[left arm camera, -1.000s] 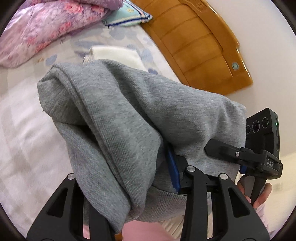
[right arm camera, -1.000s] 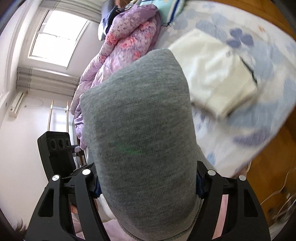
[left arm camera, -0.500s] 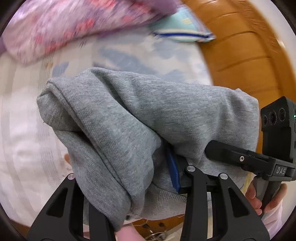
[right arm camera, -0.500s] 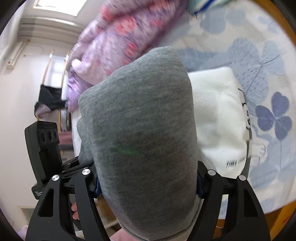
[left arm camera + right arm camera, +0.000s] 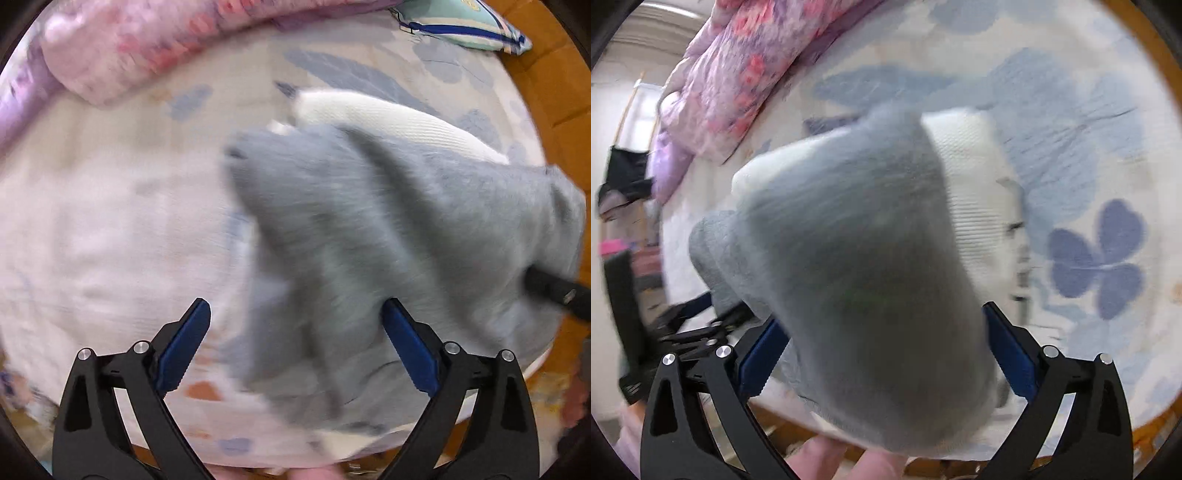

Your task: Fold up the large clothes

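Observation:
A folded grey sweatshirt (image 5: 388,251) lies blurred over the bed, partly on a folded white garment (image 5: 388,118). My left gripper (image 5: 295,347) is open, its blue pads wide apart; the grey cloth hangs between them toward the right pad. In the right wrist view the grey sweatshirt (image 5: 857,258) fills the space between the fingers of my right gripper (image 5: 875,350), whose blue pads are spread wide on either side of it. The white garment (image 5: 975,177) lies behind it.
The bed sheet (image 5: 110,240) is pale with blue flower prints. A pink floral quilt (image 5: 147,48) lies at the far side and a striped pillow (image 5: 461,26) at the head. The wooden bed frame (image 5: 554,92) runs along the right.
Both grippers have opened; they were shut on the grey sweatshirt before. The sweatshirt has dropped from held up in the air onto the bed by the white garment. Both views are motion-blurred.

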Motion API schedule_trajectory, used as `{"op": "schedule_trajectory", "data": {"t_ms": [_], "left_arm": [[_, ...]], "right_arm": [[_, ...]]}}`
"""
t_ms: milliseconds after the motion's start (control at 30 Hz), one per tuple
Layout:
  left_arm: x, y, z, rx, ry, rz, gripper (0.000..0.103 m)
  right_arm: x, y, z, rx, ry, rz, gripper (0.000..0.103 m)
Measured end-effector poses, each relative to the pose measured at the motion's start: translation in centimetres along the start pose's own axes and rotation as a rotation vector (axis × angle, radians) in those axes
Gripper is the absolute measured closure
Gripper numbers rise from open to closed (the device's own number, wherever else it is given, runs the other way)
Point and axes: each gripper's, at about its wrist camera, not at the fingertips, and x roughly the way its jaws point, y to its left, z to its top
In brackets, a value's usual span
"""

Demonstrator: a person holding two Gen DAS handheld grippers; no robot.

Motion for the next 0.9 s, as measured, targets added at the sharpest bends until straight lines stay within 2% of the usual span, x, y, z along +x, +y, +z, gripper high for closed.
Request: {"op": "schedule_trajectory", "data": {"t_ms": [67, 133, 167, 200, 233, 267, 333, 367, 400, 467, 500, 533, 600, 667, 733, 767, 833, 900], "left_arm": [[-1.4, -0.5, -0.8, 0.067, -0.002, 0.121, 0.011], [-3.1, -0.7, -1.0, 0.091, -0.041, 0.169, 0.026], [-4.1, -1.0, -1.0, 0.092, -0.053, 0.179, 0.033], [-5.0, -1.3, -1.0, 0.093, -0.072, 0.177, 0.042], [-5.7, -1.6, -1.0, 0.093, -0.097, 0.160, 0.048], [-6.3, -2.2, -1.0, 0.095, -0.125, 0.123, 0.054], [-6.0, -3.6, -1.0, 0.108, -0.144, 0.037, 0.057], [-5.4, -4.3, -0.8, 0.118, -0.146, -0.006, 0.063], [-3.7, -5.1, -0.3, 0.122, -0.127, -0.021, 0.065], [0.2, -5.8, 0.9, 0.114, -0.054, -0.006, 0.065], [2.8, -6.0, 1.6, 0.096, -0.014, -0.027, 0.065], [3.6, -6.3, 1.8, 0.086, -0.011, -0.031, 0.065], [3.6, -6.8, 2.9, 0.098, 0.001, 0.017, 0.065], [2.4, -6.6, 3.0, 0.097, 0.008, 0.022, 0.064], [0.5, -6.3, 1.8, 0.110, 0.007, 0.010, 0.064], [0.1, -6.2, 0.8, 0.133, 0.038, 0.015, 0.061], [0.2, -5.7, -1.2, 0.140, 0.084, -0.007, 0.059], [2.5, -5.3, -2.8, 0.118, 0.121, -0.025, 0.060]], "right_arm": [[-2.1, 0.4, -0.9, -0.005, -0.110, -0.083, 0.008], [-4.5, 1.0, -2.4, -0.020, -0.254, -0.230, 0.008], [-5.1, 1.2, -2.8, -0.034, -0.305, -0.267, 0.011], [-6.1, 1.5, -3.6, -0.070, -0.368, -0.277, 0.035], [-6.3, 1.4, -3.8, -0.099, -0.387, -0.257, 0.051], [-6.6, 1.8, -4.1, -0.128, -0.386, -0.229, 0.072], [-5.8, 2.0, -3.8, -0.152, -0.338, -0.154, 0.088], [-4.8, 1.9, -3.4, -0.159, -0.304, -0.111, 0.096], [-3.8, 1.8, -3.1, -0.162, -0.282, -0.103, 0.096], [-0.7, 1.9, -1.2, -0.167, -0.257, -0.183, 0.096], [0.7, 2.0, -0.3, -0.170, -0.241, -0.235, 0.095], [1.8, 1.9, 0.9, -0.166, -0.223, -0.271, 0.095], [1.4, 2.0, 1.6, -0.123, -0.207, -0.260, 0.094], [-0.1, 2.0, 1.3, -0.078, -0.180, -0.241, 0.094], [-1.8, 1.7, -0.5, -0.046, -0.162, -0.208, 0.092], [-2.5, 1.6, -1.4, -0.023, -0.153, -0.189, 0.092], [-3.1, 0.7, -3.1, 0.055, -0.143, -0.147, 0.093], [-2.1, -0.3, -4.3, 0.133, -0.159, -0.108, 0.094]]}}
